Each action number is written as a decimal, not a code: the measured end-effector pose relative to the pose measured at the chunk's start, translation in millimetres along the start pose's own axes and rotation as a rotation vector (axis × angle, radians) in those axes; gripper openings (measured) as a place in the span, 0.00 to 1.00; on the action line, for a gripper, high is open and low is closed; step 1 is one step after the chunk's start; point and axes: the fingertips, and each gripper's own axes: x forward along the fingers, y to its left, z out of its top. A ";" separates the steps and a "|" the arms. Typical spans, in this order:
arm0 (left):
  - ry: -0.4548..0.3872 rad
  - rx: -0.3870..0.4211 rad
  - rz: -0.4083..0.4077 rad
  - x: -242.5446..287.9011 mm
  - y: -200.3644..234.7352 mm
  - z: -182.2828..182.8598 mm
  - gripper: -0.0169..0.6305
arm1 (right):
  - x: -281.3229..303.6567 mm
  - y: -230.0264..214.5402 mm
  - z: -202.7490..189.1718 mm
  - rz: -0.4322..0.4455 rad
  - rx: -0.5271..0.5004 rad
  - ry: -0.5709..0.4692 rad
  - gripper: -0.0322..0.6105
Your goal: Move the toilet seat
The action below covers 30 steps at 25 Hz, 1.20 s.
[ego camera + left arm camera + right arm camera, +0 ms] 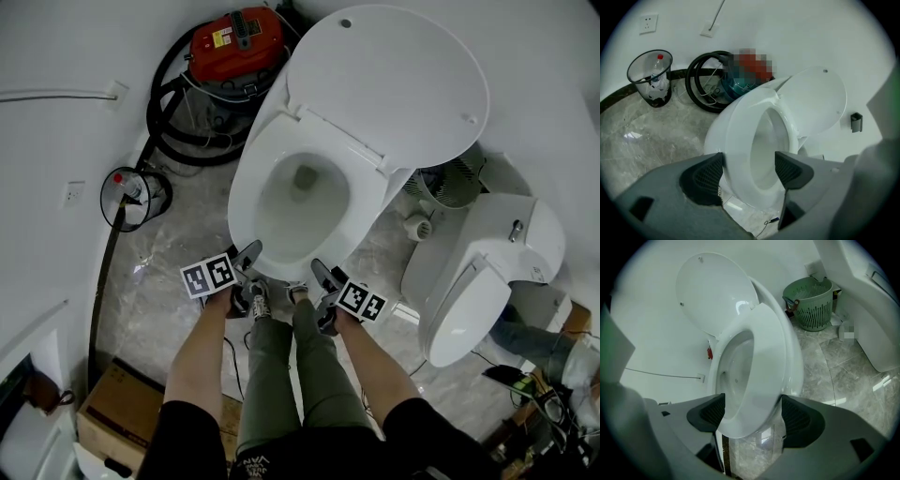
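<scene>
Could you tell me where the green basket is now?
In the right gripper view, the green basket stands on the floor at upper right, beside the toilet.

toilets point(246, 192) point(511, 246): 2 | grippers point(249, 264) point(324, 281): 2 | waste baskets point(134, 199) point(452, 184): 2 | vacuum point(234, 42): 1 | cardboard box point(111, 412): 1

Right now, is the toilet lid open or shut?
Open: the lid stands raised behind the bowl, and the bowl's inside is visible.

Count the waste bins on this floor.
2: a black mesh bin by the left wall, and a green slatted basket beside the raised toilet lid. Others may be hidden.
</scene>
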 end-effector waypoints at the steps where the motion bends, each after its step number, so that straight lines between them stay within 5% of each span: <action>1: -0.008 -0.002 -0.004 -2.8 -0.9 0.5 0.56 | -1.8 1.9 -0.6 0.008 0.002 -0.004 0.61; 16: -0.050 0.104 -0.098 -67.0 -62.5 12.6 0.55 | -58.6 53.5 13.5 0.078 0.053 -0.148 0.63; 30: -0.076 0.302 -0.173 -120.0 -152.1 45.3 0.56 | -123.9 111.7 59.4 0.151 0.094 -0.382 0.63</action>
